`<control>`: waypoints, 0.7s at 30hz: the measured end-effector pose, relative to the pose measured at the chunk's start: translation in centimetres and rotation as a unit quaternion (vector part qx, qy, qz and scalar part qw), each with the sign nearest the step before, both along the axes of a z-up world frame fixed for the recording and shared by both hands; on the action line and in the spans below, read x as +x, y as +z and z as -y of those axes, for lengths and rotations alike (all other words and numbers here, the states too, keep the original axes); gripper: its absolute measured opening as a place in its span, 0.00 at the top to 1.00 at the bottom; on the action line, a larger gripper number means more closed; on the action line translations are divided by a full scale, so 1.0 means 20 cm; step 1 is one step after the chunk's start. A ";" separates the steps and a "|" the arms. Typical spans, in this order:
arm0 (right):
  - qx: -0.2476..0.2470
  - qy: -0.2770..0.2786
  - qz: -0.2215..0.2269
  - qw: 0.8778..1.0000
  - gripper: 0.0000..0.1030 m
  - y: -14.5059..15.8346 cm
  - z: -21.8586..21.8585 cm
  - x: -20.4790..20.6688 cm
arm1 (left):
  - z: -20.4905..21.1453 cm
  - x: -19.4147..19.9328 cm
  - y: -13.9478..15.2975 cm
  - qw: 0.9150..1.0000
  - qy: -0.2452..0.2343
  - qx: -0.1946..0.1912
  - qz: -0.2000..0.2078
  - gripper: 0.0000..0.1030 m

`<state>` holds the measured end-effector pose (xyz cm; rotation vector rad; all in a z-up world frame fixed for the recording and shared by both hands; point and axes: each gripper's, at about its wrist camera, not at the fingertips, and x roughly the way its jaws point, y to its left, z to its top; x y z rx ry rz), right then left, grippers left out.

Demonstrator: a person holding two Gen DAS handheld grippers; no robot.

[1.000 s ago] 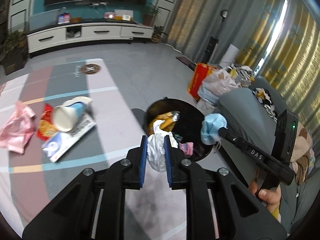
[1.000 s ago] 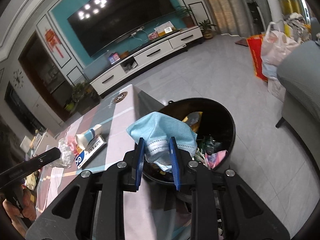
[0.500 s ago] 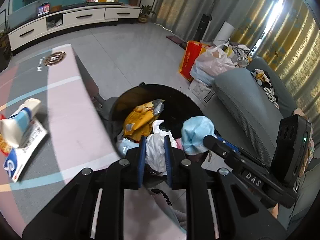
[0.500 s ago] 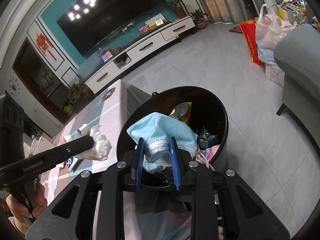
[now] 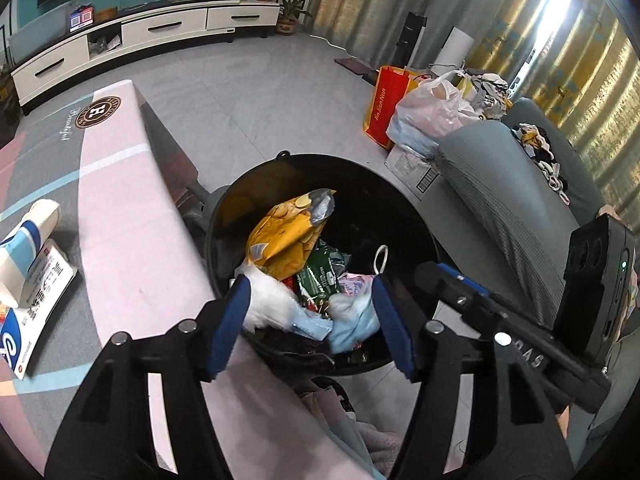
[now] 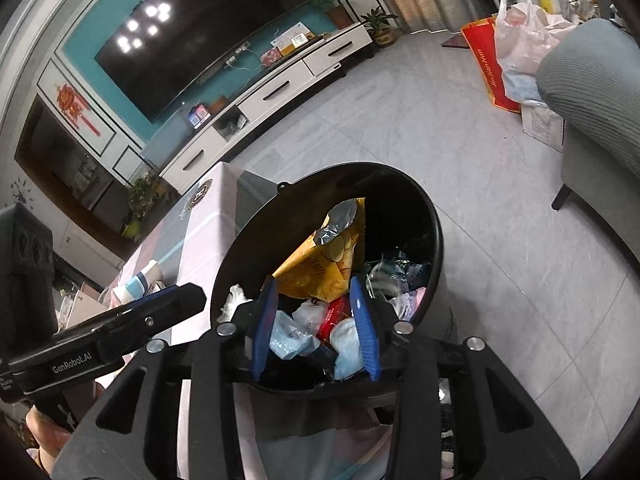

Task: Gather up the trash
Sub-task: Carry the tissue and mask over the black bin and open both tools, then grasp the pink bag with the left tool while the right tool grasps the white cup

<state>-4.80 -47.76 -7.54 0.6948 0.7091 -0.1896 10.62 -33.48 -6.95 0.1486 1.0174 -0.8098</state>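
Both drop at once! Left gripper (image 5: 310, 324) jaws are opening, white tissue (image 5: 267, 300) falling into the black bin (image 5: 400, 184); right gripper (image 6: 316, 326) jaws are opening too, blue mask (image 6: 349, 350) released inside. Worktop litter is next.

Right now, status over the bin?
Left gripper and right gripper opening over the bin. Tissue and face mask dropped inside. Nothing in the way.

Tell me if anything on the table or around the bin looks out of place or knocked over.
Yes. A paper cup lies on its side on the table, resting across a flat blue and white box near the left edge. Both look like trash not yet collected. The black bin stands upright, with nothing spilled beside it.
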 end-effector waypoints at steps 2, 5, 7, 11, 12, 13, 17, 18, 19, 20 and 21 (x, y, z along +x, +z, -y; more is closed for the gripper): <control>-0.001 -0.001 0.001 1.000 0.59 0.01 0.00 -0.01 | -0.03 0.00 0.00 1.000 0.003 -0.001 -0.001 0.34; -0.001 0.004 0.003 1.000 0.58 0.03 -0.02 -0.03 | -0.11 -0.02 -0.01 1.000 0.011 -0.004 -0.005 0.26; -0.002 0.010 0.002 1.000 0.57 0.04 -0.05 -0.04 | -0.18 -0.03 -0.01 1.000 0.018 -0.002 -0.006 0.23; -0.006 0.022 -0.001 1.000 0.55 0.06 -0.09 -0.04 | -0.35 -0.07 -0.02 0.999 0.035 -0.005 -0.017 0.16; -0.007 0.026 -0.002 1.000 0.54 0.06 -0.11 -0.04 | -0.41 -0.08 -0.02 0.999 0.041 -0.005 -0.017 0.15; -0.008 0.030 -0.004 1.000 0.53 0.07 -0.13 -0.03 | -0.46 -0.10 -0.02 0.999 0.046 -0.004 -0.017 0.14; -0.015 0.052 -0.011 0.998 0.52 0.08 -0.22 -0.01 | -0.69 -0.14 -0.02 0.996 0.083 0.005 -0.008 0.11; -0.018 0.058 -0.012 0.998 0.52 0.09 -0.24 0.00 | -0.75 -0.15 -0.01 0.996 0.093 0.006 -0.006 0.11; -0.019 0.063 -0.014 0.998 0.52 0.10 -0.26 0.01 | -0.80 -0.15 -0.01 0.995 0.103 0.008 -0.004 0.11; -0.020 0.069 -0.015 0.997 0.52 0.10 -0.29 0.02 | -0.85 -0.16 -0.01 0.994 0.113 0.008 -0.002 0.11; -0.022 0.078 -0.017 0.997 0.51 0.11 -0.32 0.03 | -0.93 -0.17 0.00 0.992 0.129 0.008 0.002 0.10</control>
